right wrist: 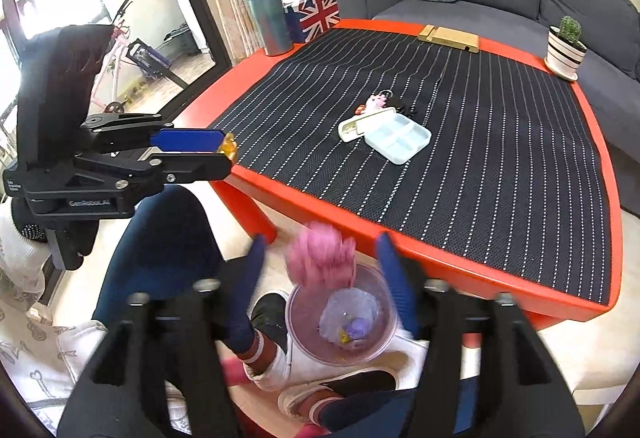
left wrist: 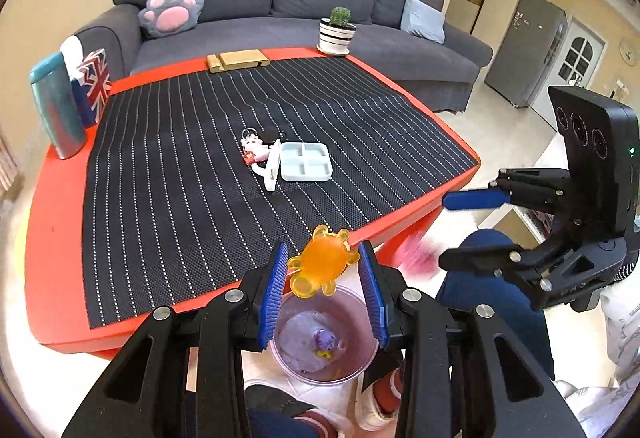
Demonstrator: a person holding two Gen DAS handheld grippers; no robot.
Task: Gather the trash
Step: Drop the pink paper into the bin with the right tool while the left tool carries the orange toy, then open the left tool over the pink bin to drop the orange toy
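My left gripper [left wrist: 323,270] is shut on an orange translucent bear-shaped toy [left wrist: 322,264], held above a clear plastic bin [left wrist: 362,358] on the floor by the table's near edge. The bin holds crumpled purple trash [left wrist: 326,340]. In the right wrist view my right gripper [right wrist: 320,262] is open, and a blurred pink fluffy object [right wrist: 322,260] hangs between its fingers just above the bin [right wrist: 298,326], seemingly falling free. The left gripper [right wrist: 224,153] with the orange toy [right wrist: 229,149] shows at the left. The right gripper [left wrist: 444,230] shows at the right of the left wrist view.
A red table [left wrist: 52,217] carries a black striped mat [left wrist: 220,157]. On it lie a pale blue compartment tray [left wrist: 306,161], a white case [left wrist: 272,167] and a small plush keychain [left wrist: 254,149]. A teal bottle [left wrist: 58,105], flag tissue box [left wrist: 94,83], wooden stand [left wrist: 238,61] and cactus pot [left wrist: 337,33] line the far edges.
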